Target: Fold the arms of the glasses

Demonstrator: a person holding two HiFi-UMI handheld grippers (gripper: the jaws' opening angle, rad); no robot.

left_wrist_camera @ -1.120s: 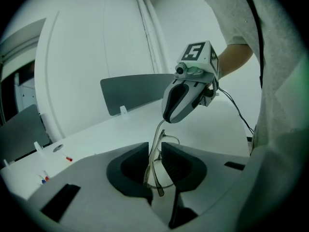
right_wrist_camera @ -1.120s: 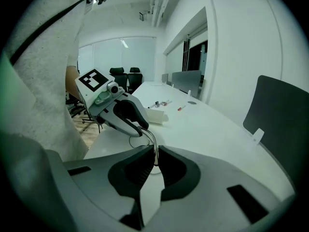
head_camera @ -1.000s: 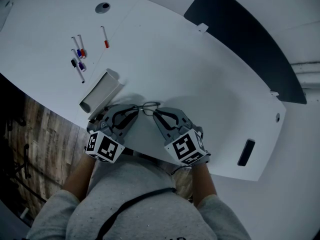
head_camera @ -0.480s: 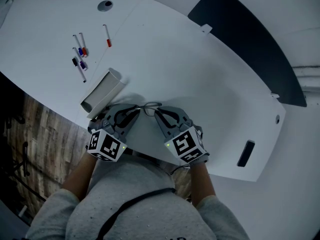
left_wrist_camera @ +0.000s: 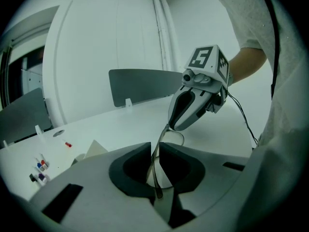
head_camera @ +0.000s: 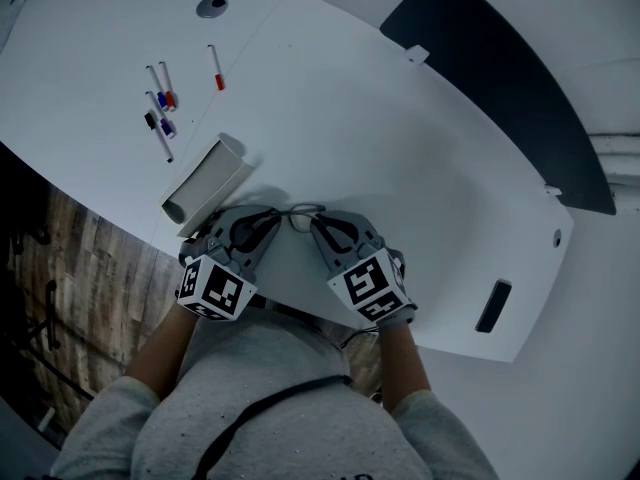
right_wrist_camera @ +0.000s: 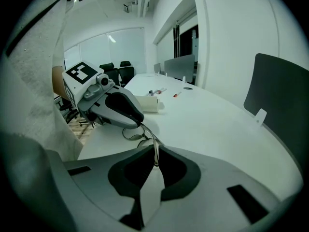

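Note:
Thin wire-framed glasses (head_camera: pixel 300 212) hang just above the white table (head_camera: pixel 380 148) near its front edge, held between my two grippers. My left gripper (head_camera: pixel 272 221) has just been closing, and one slim arm of the glasses (left_wrist_camera: pixel 155 164) runs through its narrow gap with the pads on it. My right gripper (head_camera: pixel 313 224) is shut on the other end of the frame (right_wrist_camera: pixel 155 151). In the left gripper view the right gripper (left_wrist_camera: pixel 170 127) faces mine, with a lens loop (left_wrist_camera: pixel 177 137) below it. The right gripper view shows the left gripper (right_wrist_camera: pixel 140 123) opposite.
A white open box (head_camera: pixel 205 180) lies just left of the left gripper. Several markers (head_camera: pixel 160 110) and a red-capped pen (head_camera: pixel 214 71) lie further back left, near a round grommet (head_camera: pixel 212 7). A dark panel (head_camera: pixel 500 78) stands at the back right, and a black slot (head_camera: pixel 493 305) is on the right.
Both grippers stay where they were, at the glasses. Their marker cubes have rolled slightly. The glasses remain between them.

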